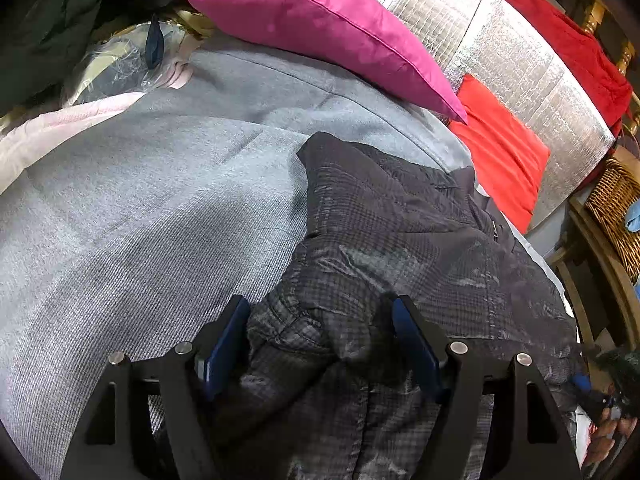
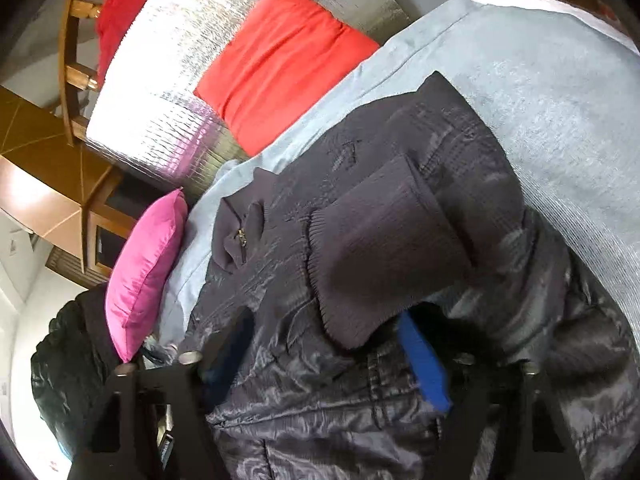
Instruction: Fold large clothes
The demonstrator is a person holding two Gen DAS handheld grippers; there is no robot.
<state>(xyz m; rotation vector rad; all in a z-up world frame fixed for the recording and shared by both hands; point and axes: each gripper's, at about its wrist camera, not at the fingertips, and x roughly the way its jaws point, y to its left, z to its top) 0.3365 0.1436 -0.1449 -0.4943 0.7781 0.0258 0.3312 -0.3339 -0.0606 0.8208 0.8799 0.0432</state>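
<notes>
with both the left gripper (image 1: 320, 344) and right gripper (image 2: 328, 356) spread open around the dark jacket (image 1: 400, 240), neither pinches fabric. its slick, puffy shell could slide on the grey blanket (image 1: 140, 200), undoing the fold.

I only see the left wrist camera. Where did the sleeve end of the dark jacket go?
Observer: The ribbed cuff lies flopped on top of the dark jacket, just ahead of the right gripper.
Operator: Is that gripper squeezing it?
Observer: No. Its jaws stand wide apart, with jacket fabric between them and the cuff lying beyond them.
Operator: What else is over there?
Observer: A shiny black garment sits bunched just past the pink pillow.
</notes>
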